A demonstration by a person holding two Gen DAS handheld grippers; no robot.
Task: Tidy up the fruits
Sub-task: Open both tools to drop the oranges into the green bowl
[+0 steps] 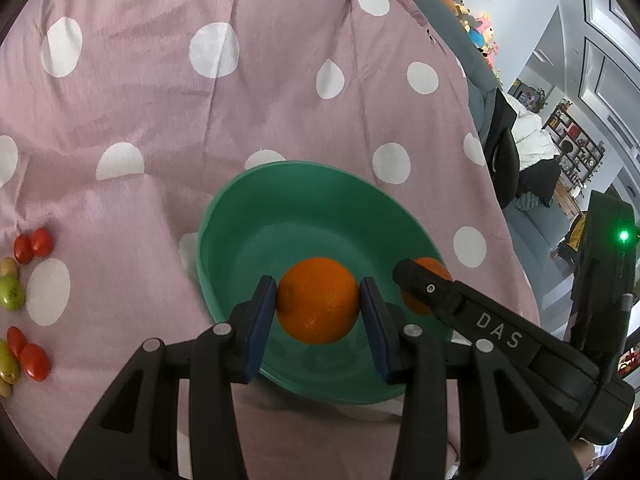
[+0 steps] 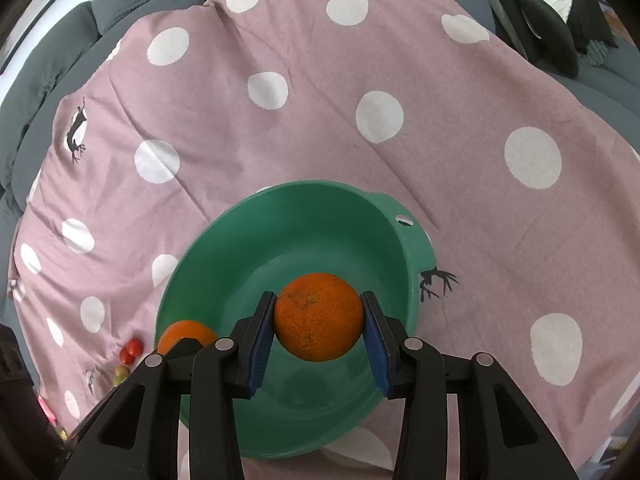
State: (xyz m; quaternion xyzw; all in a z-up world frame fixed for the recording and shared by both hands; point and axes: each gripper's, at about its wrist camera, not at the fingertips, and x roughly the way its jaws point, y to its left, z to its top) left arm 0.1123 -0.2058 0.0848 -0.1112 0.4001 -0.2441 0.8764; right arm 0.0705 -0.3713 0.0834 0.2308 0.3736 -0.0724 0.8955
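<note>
A green bowl (image 1: 256, 208) sits on a pink polka-dot cloth (image 1: 160, 100). My left gripper (image 1: 319, 304) is shut on an orange (image 1: 318, 300) and holds it over the bowl. My right gripper (image 2: 319, 322) is shut on a second orange (image 2: 319, 316), also held over the bowl (image 2: 280, 232). In the left wrist view the right gripper's finger (image 1: 432, 290) and its orange (image 1: 434, 270) show at the bowl's right rim. In the right wrist view the left gripper's orange (image 2: 186, 334) shows at the bowl's left rim.
Several small red tomatoes (image 1: 32, 244) and green fruits (image 1: 11, 294) lie on the cloth at the far left; they also show in the right wrist view (image 2: 131, 350). A grey sofa (image 2: 60, 36) lies under the cloth. A dark chair (image 1: 506, 152) stands to the right.
</note>
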